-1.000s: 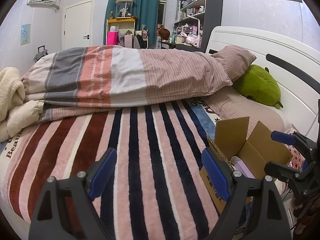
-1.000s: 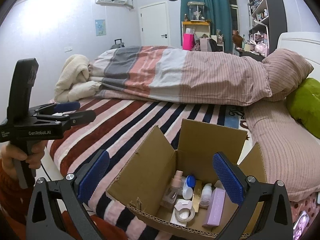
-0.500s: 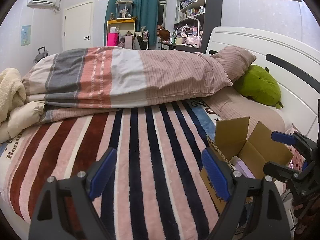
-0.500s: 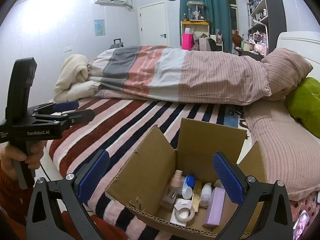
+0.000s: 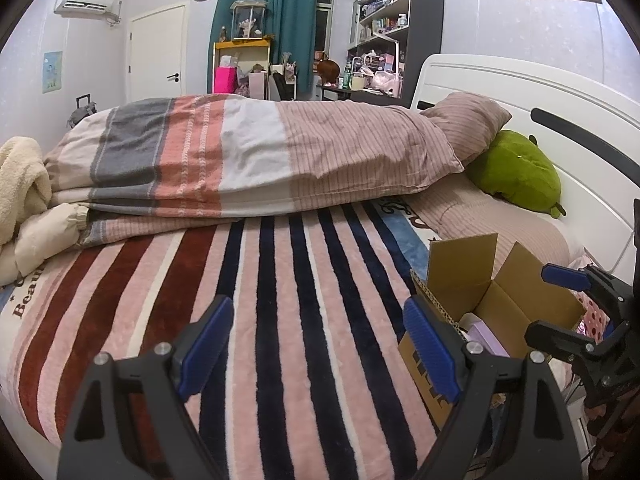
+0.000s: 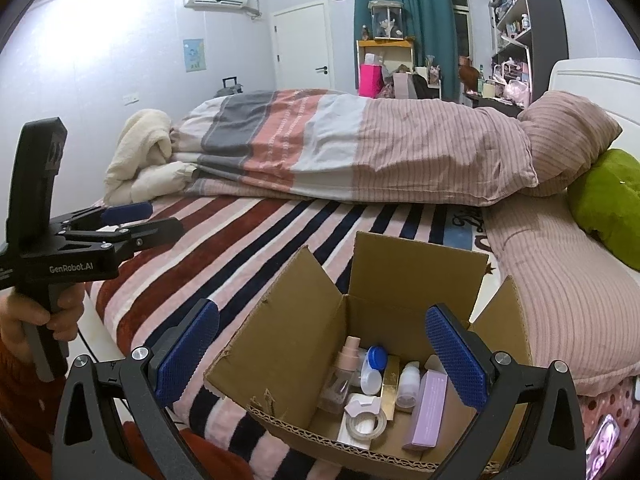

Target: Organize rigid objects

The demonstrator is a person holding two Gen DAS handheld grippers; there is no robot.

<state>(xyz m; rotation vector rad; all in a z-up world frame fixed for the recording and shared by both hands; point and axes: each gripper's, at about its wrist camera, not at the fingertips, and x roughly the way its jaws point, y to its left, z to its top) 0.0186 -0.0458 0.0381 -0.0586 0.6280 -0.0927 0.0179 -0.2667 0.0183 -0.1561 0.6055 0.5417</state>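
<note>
An open cardboard box (image 6: 384, 280) sits on the striped bed near its front edge; it also shows in the left wrist view (image 5: 460, 268). Inside it lie a pink spray bottle (image 6: 346, 364), a blue-capped bottle (image 6: 374, 364), a small white bottle (image 6: 408, 384), a gold stick (image 6: 390, 380), a tape roll (image 6: 366, 424) and a lilac carton (image 6: 428, 412). My right gripper (image 6: 320, 352) is open and empty, just above the box's near rim. My left gripper (image 5: 320, 344) is open and empty over the striped blanket, left of the box.
A folded striped duvet (image 5: 240, 160) lies across the bed's middle. A green plush (image 5: 516, 168) and a pillow (image 5: 468, 124) rest by the white headboard (image 5: 520, 96). Cream blankets (image 5: 24, 200) are bunched at the left. The left gripper also shows in the right wrist view (image 6: 128, 224).
Almost nothing has changed. Both grippers stay open and hold their places, with only slight drift of the views.
</note>
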